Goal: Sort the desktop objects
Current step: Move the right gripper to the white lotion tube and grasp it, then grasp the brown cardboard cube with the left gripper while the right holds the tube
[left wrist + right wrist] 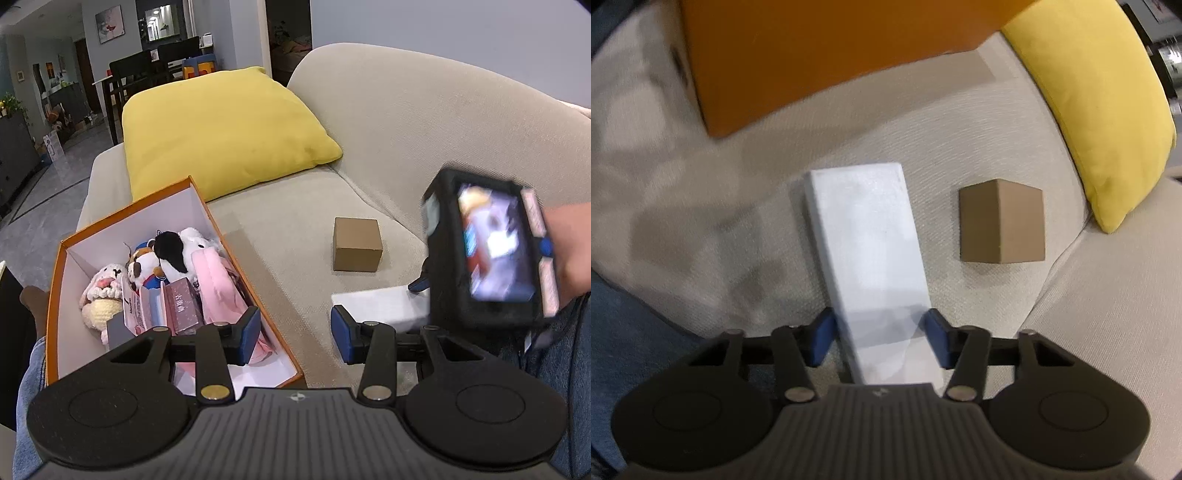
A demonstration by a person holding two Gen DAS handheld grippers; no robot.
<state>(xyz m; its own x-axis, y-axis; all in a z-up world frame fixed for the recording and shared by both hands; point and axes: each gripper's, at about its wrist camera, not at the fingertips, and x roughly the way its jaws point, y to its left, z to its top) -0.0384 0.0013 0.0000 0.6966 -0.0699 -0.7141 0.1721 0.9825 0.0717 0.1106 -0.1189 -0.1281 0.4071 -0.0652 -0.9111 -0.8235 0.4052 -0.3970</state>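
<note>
Right tool (881,341) pinches one white box (866,254) on sofa (960,122); left tool (294,334) spread, empty. One brown box (1001,221) apart — one orange box (55,295), three plush toys (147,266).

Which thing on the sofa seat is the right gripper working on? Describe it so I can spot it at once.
Start at the beige sofa seat, between the orange box and the yellow cushion. Two loose things lie there: a small brown cardboard cube and a white box. Yours is the white one, long, flat and plain, its near end between the right gripper's blue pads.
</note>
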